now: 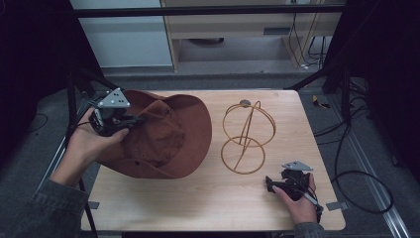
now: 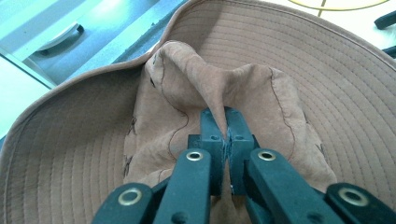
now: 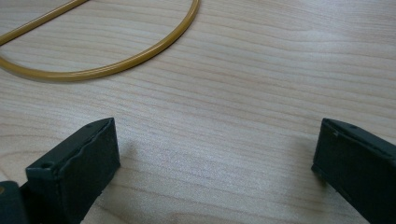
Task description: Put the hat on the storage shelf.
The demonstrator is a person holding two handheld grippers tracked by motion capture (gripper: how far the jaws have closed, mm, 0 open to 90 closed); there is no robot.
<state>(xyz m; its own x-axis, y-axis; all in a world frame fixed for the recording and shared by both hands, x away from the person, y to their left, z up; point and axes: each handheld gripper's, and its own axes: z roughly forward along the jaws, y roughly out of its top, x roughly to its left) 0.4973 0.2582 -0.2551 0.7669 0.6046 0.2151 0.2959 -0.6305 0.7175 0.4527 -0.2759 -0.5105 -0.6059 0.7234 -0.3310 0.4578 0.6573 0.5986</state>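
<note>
The brown hat point(image 1: 163, 136) lay at left centre of the high view, brim spread on the wooden table point(image 1: 208, 208). A fold of its crown was pinched between the closed jaws of the left gripper point(image 2: 226, 135); in the high view that gripper point(image 1: 130, 120) was seen at the hat's left edge. The wire stand point(image 1: 246, 136) stood just right of the hat, apart from it. The right gripper point(image 1: 271, 184) rested low at lower right, jaws wide apart and empty over bare wood, near the stand's base ring point(image 3: 116, 65).

Judged step: hat grasped, likely for lifting onto the stand. Next move would call for a raise and carry rightward.

Hat's underside was hidden; whether it was lifted could not be told.
</note>
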